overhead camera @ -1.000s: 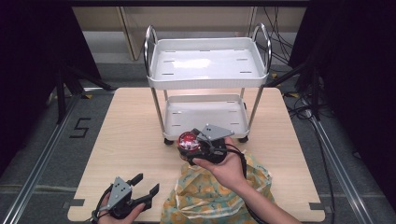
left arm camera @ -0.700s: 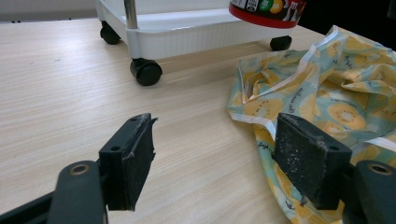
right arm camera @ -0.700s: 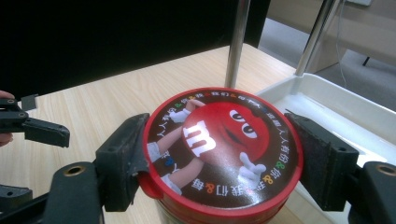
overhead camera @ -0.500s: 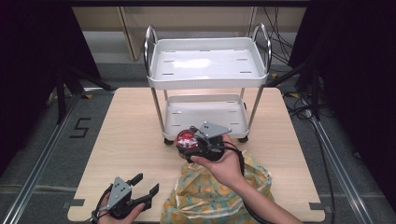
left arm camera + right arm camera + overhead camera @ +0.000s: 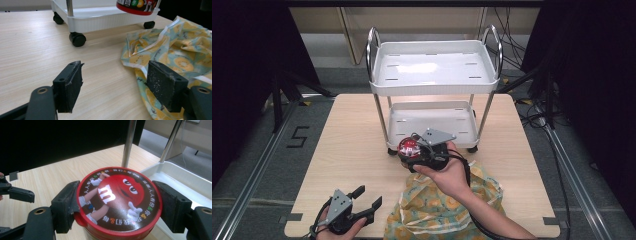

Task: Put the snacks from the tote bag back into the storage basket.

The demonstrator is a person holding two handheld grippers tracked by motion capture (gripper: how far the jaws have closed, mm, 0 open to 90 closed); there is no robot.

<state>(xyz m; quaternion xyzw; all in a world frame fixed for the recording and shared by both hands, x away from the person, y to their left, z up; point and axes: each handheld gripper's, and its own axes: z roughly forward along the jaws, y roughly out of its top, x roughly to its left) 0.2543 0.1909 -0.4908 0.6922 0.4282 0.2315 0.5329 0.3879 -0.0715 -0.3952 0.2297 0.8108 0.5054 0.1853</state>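
Carrying step: red-lidded candy tin [image 5: 119,202] clamped between the right gripper [image 5: 119,205] jaws, closed on its sides, just short of the white cart's lower tray [image 5: 185,182]. Next: forward over the rim, down, release. Left gripper [image 5: 120,85] idle, spread wide, empty, beside the patterned cloth [image 5: 175,50].

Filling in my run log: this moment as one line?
right gripper: shut on candy tin | by cart lower shelf | left gripper: open, idle

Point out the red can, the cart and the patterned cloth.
red can [image 5: 117,200], right gripper view, middle of lid
cart [image 5: 434,67], high view, bare top shelf
patterned cloth [image 5: 180,57], left gripper view, printed folds
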